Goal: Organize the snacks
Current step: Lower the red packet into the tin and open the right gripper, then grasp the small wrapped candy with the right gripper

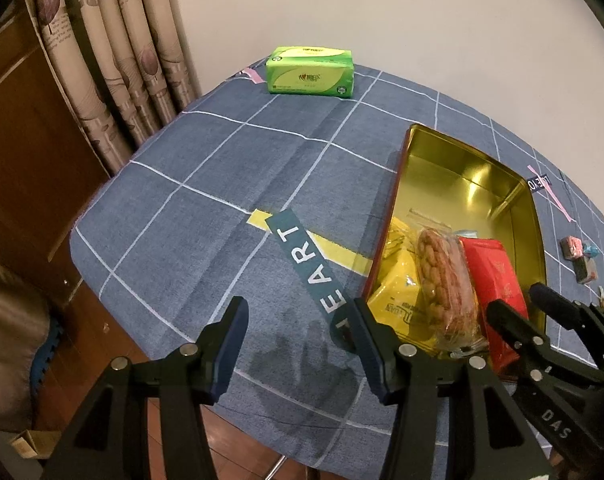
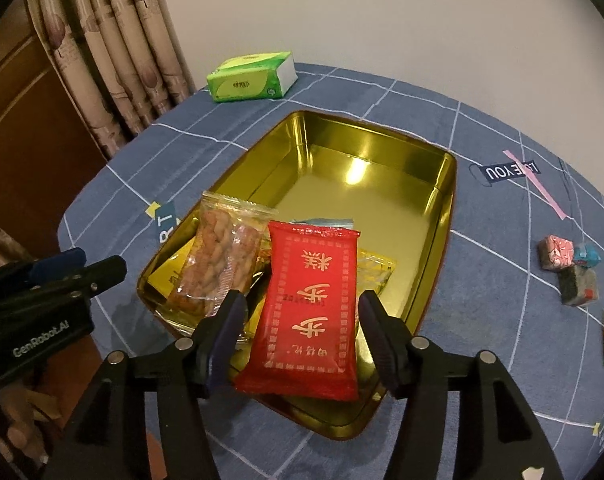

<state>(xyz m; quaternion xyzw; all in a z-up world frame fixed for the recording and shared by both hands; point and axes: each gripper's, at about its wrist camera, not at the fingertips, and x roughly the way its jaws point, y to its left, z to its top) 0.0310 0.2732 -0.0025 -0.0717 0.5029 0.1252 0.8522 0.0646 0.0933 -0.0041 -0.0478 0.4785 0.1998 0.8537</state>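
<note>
A gold tin lies open on the blue checked cloth. At its near end lie a red packet, a clear pack of twisted biscuits and a yellow packet. My right gripper straddles the red packet with a gap on both sides; it is open. The red packet rests on the tin's near rim. In the left wrist view the tin sits at the right. My left gripper hangs open over bare cloth beside it, with nothing between its fingers. The right gripper shows there at the tin's near corner.
Several small wrapped candies lie on the cloth right of the tin. A green tissue pack stands at the table's far edge. Curtains and a wooden panel lie beyond the table's left edge. The tin's far half holds nothing.
</note>
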